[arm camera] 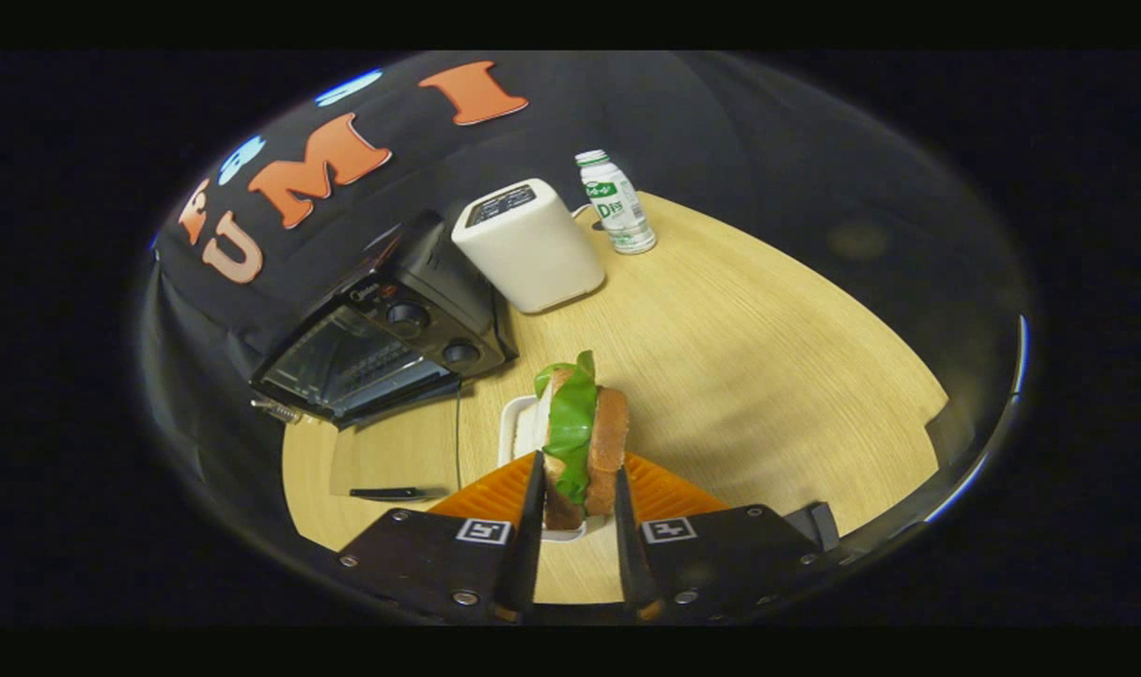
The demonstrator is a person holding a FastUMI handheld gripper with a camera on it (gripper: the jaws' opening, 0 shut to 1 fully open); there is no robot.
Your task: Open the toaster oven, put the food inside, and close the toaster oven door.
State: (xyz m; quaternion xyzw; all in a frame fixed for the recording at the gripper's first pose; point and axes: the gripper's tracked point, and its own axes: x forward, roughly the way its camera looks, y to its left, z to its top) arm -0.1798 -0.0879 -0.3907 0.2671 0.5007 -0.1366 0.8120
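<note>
The wooden table [740, 357] carries everything, and the black toaster oven [382, 338] sits at its far left edge against the booth wall, its glass door apparently lowered so the rack shows, though the tilt makes that hard to be sure of. Beside it stands a white toaster [530, 246], and beyond that a small white bottle [616, 201]. Closer in, a white tray [516, 428] lies just ahead of the fingers. The gripper [578, 512] is clamped on the sandwich [580, 432], both fingers pressing its bread faces, holding it on edge above the tray. It looks light but soft and layered: the green leaf could slide out, so a hold across both slices, firm without crushing, seems right.
</note>
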